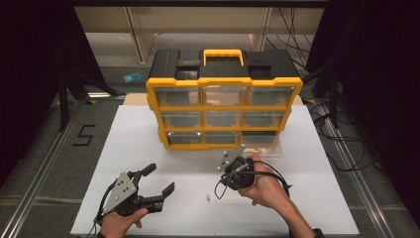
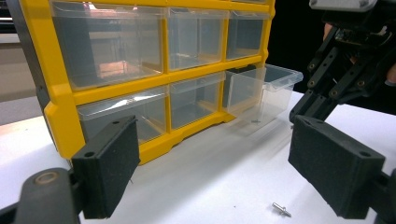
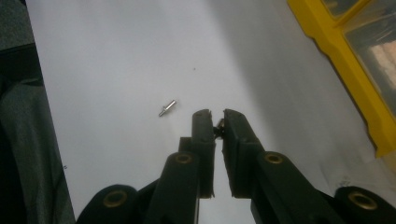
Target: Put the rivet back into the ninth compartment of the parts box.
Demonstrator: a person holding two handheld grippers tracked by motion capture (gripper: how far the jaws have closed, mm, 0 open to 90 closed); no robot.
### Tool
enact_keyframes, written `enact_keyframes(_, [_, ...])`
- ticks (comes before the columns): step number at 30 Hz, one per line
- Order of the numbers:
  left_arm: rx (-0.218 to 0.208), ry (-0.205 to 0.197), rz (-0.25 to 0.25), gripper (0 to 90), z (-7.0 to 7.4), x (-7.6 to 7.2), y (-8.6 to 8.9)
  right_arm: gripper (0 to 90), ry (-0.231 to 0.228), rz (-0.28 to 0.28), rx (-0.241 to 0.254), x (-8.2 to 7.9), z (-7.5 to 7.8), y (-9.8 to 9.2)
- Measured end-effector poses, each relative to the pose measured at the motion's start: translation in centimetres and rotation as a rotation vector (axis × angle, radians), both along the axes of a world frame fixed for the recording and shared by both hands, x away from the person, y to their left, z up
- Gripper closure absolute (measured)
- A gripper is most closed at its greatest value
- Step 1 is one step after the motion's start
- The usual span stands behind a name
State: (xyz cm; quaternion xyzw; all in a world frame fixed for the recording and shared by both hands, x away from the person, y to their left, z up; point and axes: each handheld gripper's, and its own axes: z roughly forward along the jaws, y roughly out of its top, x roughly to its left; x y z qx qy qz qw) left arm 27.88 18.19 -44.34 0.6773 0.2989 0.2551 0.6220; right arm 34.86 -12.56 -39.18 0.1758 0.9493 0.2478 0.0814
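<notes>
Right tool (image 3: 217,116): its 2 black jaws stand almost together, with a narrow slit between them. At the tips something small and dark sits in the slit; it is too small to say what it is. In the high view this tool (image 1: 218,191) is in the person's right hand (image 1: 262,186), above the counter.

Left tool (image 2: 212,172): jaws wide apart, nothing between the pads. It hovers low over the counter, in front of the organizer. In the high view the left hand (image 1: 119,223) is cut off by the bottom edge.

Metal pin (image 3: 167,108): small, silver, lies alone on the white counter (image 1: 297,198), just beside the right tool's tips and not touching them. In the left gripper view it (image 2: 281,209) lies between the left jaws, nearer the right one.

Organizer (image 1: 223,99): yellow and black, 9 clear drawers, stands upright at the far side of the counter.

Open drawer (image 2: 261,91): bottom row, right end, pulled out. One tiny thing lies on its floor; it is hard to make out.

Floor mark (image 1: 84,135): a black 5, left of the counter.
</notes>
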Motion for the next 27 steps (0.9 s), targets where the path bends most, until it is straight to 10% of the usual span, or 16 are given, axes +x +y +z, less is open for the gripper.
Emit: enact_keyframes(27, [-0.001, 0.000, 0.001, 16.0, 0.0, 0.0, 0.0, 83.6, -0.082, -0.043, 0.072, 0.7, 1.8, -1.8])
